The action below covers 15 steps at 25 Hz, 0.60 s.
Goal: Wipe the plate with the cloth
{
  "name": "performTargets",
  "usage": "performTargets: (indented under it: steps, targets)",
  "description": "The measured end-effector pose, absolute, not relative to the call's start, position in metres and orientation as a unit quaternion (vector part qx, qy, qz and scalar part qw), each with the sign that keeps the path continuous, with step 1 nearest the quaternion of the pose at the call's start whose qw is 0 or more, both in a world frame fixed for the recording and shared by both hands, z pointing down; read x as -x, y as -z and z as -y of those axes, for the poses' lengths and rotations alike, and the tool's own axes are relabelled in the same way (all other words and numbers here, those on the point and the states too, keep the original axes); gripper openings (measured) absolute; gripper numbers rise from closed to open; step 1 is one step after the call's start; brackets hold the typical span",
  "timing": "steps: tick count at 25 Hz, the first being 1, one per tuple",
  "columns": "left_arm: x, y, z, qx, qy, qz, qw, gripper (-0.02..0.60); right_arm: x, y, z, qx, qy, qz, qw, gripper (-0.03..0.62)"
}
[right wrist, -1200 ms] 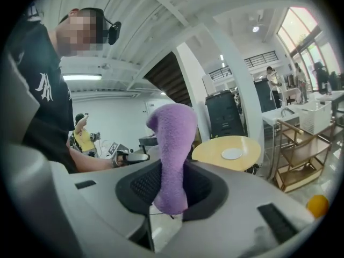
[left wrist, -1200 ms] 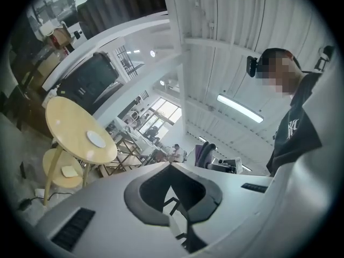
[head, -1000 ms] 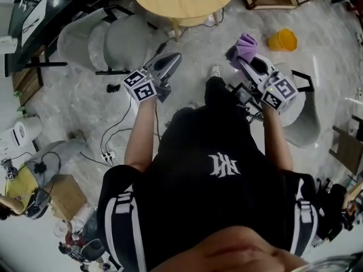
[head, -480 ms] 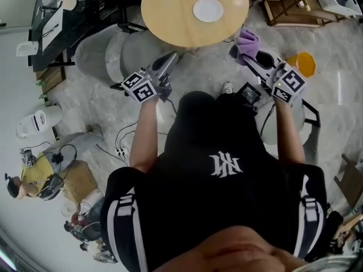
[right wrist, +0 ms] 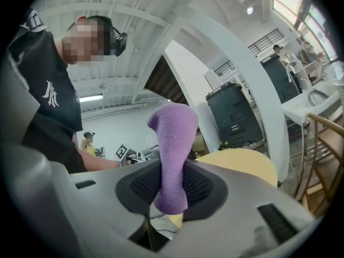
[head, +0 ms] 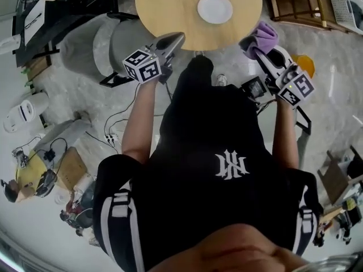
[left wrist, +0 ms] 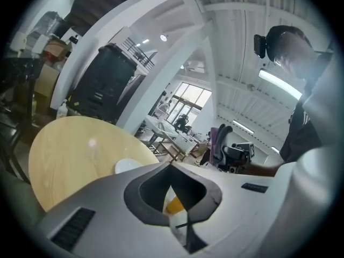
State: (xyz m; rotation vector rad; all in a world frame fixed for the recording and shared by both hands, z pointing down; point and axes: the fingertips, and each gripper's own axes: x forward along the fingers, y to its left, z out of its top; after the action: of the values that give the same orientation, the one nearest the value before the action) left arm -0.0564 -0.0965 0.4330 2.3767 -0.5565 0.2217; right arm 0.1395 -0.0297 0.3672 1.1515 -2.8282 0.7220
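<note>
A white plate point(head: 215, 8) lies on the round wooden table point(head: 170, 4) at the top of the head view; in the left gripper view the plate point(left wrist: 128, 165) shows just past the jaws. My left gripper point(head: 176, 38) is shut and empty, its tips at the table's near edge, left of the plate. My right gripper point(head: 254, 47) is shut on a purple cloth point(head: 262, 37), held off the table's right side. In the right gripper view the cloth point(right wrist: 174, 155) stands up between the pads.
Grey chairs point(head: 96, 38) stand left of the table and a wooden chair point(head: 298, 4) at the upper right. An orange object point(head: 305, 62) lies on the floor by my right gripper. Cables point(head: 113, 129) run across the floor at left. Other people point(head: 31, 180) sit at lower left.
Both grippers have moved forward toward the round table. The table and plate now lie closer, with the left gripper's tips at its edge. The cloth stays clamped in the right gripper.
</note>
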Motion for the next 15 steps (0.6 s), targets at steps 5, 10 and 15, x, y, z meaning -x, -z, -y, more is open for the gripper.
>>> performTargets:
  steps: [5, 10, 15]
  targets:
    - [0.054, -0.465, 0.139, -0.902, -0.076, 0.182, 0.384, 0.002, -0.122, -0.386, 0.067, -0.374, -0.259, 0.889, 0.051, 0.101]
    - [0.045, -0.499, 0.177, -0.881, -0.084, 0.171, 0.434, 0.002, -0.115, -0.398, 0.104, -0.380, -0.268, 0.881, 0.090, 0.101]
    - [0.026, -0.532, 0.190, -0.862, -0.133, 0.168, 0.459, 0.003, -0.108, -0.427, 0.137, -0.337, -0.278, 0.891, 0.119, 0.101]
